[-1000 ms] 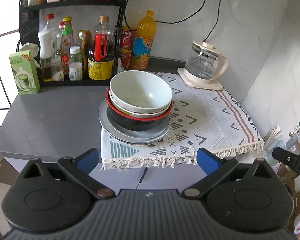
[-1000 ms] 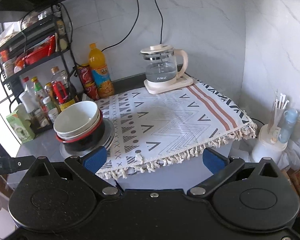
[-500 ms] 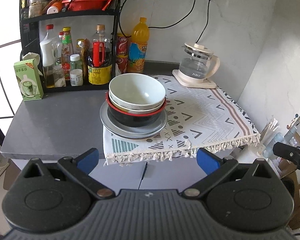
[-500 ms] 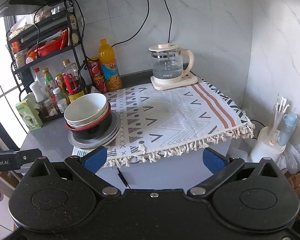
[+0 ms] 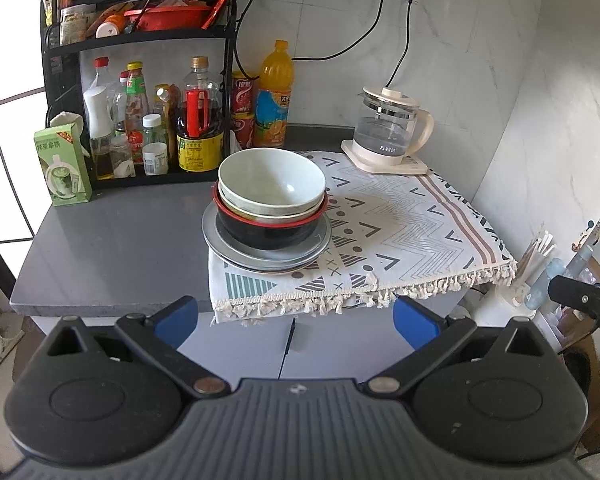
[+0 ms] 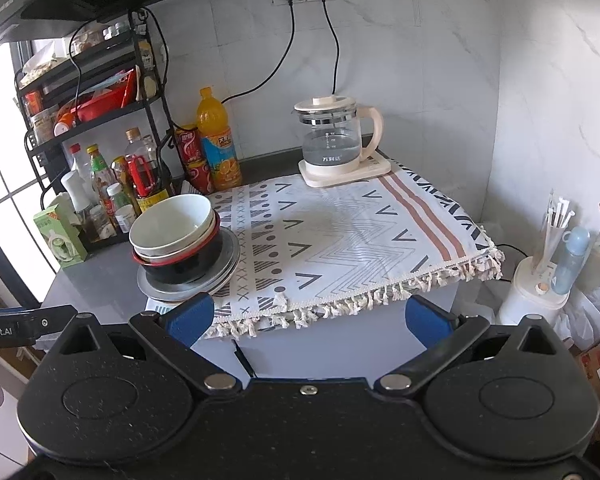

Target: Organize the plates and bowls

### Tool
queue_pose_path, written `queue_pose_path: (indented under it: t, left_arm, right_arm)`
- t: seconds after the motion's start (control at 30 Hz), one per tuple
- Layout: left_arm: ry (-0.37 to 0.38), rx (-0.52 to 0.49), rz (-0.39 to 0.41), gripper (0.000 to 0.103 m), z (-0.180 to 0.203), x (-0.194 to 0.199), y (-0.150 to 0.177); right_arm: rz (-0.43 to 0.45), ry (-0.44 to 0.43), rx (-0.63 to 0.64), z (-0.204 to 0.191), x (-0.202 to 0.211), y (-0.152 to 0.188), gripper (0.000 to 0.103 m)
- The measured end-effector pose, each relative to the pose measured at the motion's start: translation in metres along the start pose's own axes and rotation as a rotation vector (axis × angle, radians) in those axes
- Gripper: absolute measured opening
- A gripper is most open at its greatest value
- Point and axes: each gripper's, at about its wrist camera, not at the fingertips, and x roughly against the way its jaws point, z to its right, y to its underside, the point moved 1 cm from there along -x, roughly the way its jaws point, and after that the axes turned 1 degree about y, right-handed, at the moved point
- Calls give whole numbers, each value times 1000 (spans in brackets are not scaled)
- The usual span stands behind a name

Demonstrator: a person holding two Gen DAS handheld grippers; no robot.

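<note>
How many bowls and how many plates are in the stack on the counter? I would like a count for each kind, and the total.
White bowls: 2, the top one and one nested under it
Black bowl with red rim: 1
Grey plates: at least 2; their edges are hard to separate
Total: at least 5

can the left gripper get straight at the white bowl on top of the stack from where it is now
Probably yes. The left gripper is open, held back off the counter edge, facing the white ceramic bowl topping the stack. Nothing stands between them; only the fringed patterned cloth lies below.
</note>
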Motion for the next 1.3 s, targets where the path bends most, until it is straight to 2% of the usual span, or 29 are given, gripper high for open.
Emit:
queue_pose_path:
  t: [1.3]
  left_arm:
    - [-5, 5, -6, 103, -7, -5, -5]
  right_arm:
    - [-27, -1, -4, -5, -8, 5, 103]
